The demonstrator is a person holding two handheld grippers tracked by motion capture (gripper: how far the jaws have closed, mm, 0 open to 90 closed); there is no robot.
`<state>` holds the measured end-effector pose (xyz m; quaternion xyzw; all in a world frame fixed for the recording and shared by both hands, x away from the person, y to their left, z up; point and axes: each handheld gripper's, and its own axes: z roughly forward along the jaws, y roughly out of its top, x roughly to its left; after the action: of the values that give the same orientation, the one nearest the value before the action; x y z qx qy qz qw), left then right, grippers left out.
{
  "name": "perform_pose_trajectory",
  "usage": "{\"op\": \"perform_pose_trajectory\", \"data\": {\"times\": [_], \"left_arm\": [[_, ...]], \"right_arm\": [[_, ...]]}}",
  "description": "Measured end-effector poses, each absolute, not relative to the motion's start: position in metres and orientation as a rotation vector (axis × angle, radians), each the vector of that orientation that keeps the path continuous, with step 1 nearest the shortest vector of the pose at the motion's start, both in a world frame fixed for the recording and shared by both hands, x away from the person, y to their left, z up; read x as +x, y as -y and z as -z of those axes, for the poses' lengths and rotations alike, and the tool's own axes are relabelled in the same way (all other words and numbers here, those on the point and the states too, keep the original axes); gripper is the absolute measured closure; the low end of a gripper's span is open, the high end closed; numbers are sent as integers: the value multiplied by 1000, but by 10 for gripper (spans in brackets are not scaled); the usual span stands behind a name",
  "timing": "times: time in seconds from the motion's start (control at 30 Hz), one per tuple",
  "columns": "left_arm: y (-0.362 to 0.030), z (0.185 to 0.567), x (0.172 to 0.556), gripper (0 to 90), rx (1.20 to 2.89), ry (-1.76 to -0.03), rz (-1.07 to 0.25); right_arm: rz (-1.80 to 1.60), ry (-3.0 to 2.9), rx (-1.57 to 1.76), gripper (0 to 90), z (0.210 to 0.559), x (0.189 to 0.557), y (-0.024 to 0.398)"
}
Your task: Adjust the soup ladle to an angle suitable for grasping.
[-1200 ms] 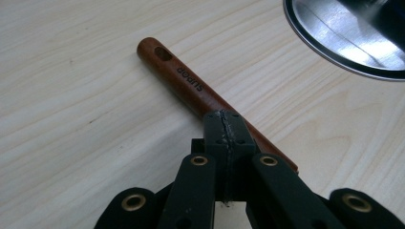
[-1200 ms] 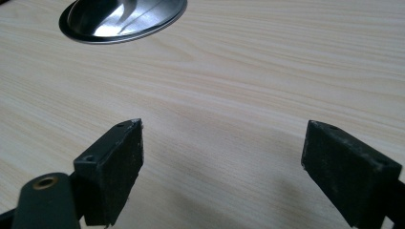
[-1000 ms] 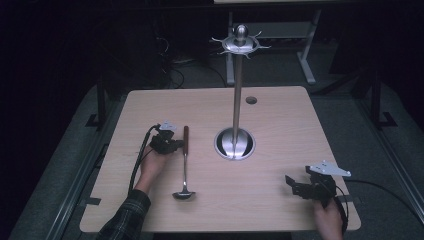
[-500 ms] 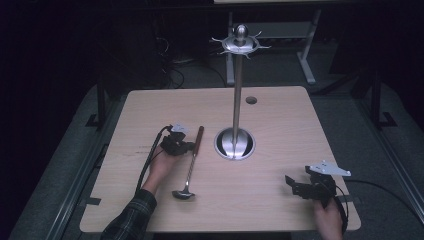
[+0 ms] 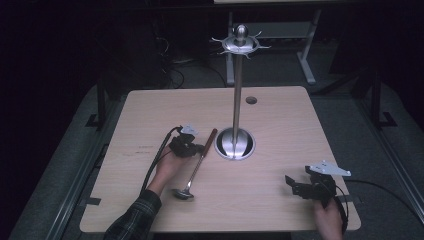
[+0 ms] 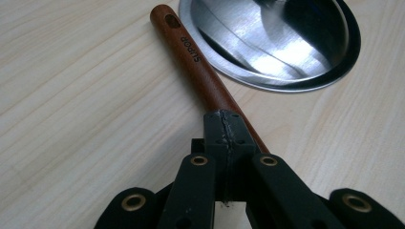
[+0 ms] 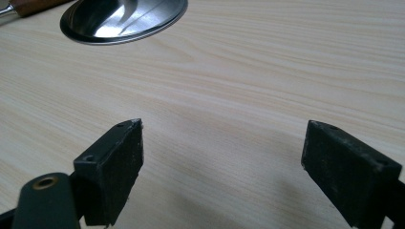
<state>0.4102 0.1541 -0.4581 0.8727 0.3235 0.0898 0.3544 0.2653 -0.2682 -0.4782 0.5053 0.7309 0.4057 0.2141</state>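
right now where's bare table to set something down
Free: the far strip of the pale wooden table behind the tall steel hook stand, and the near stretch between the wooden-handled steel ladle and the open right claw. Crowded: left of the stand's base, where the left claw meets the ladle handle.

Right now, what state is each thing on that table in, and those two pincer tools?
Ladle: lying flat on the table, its wooden handle beside the stand's base.
Hook stand: upright, nothing hanging on its hooks.
Left gripper: jaws together, over the ladle's handle.
Right gripper: jaws wide apart, nothing between them.
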Motion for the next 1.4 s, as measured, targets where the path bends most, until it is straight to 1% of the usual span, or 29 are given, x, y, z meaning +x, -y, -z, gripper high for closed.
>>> {"op": "perform_pose_trajectory", "data": {"times": [0.13,0.3,0.37,0.4,0.43,0.47,0.57,0.63,0.67,0.7,0.73,0.9,1.03,1.4], "left_arm": [[-158,453,407,900,2253,-841,-226],[-164,437,387,900,2274,-815,-191],[-164,430,369,900,2314,-795,-156],[-164,430,369,900,2314,-795,-156],[-163,429,356,900,2336,-791,-117],[-163,429,356,900,2336,-791,-117],[-162,429,336,900,2432,-758,-52],[-162,431,330,900,2460,-751,-31],[-162,431,330,900,2460,-751,-31],[-161,432,326,900,2480,-758,-2],[-162,432,326,900,2513,-731,1],[-157,438,327,900,2558,-735,17],[-158,441,327,900,2565,-758,36],[-169,441,329,900,2590,-803,37]], "right_arm": [[-1126,-2027,1401,136,478,265,268],[-1131,-2026,1403,136,478,265,269],[-1128,-2026,1402,136,478,265,268],[-1128,-2026,1402,136,478,265,268],[-1127,-2026,1402,136,478,265,268],[-1127,-2026,1402,136,478,265,268],[-1128,-2024,1406,136,478,265,268],[-1127,-2024,1404,136,478,265,268],[-1127,-2024,1404,136,478,265,268],[-1128,-2024,1407,136,478,264,268],[-1128,-2024,1406,136,478,265,268],[-1126,-2026,1402,136,478,265,268],[-1130,-2026,1405,136,478,265,268],[-1129,-2026,1404,136,478,265,269]]}}
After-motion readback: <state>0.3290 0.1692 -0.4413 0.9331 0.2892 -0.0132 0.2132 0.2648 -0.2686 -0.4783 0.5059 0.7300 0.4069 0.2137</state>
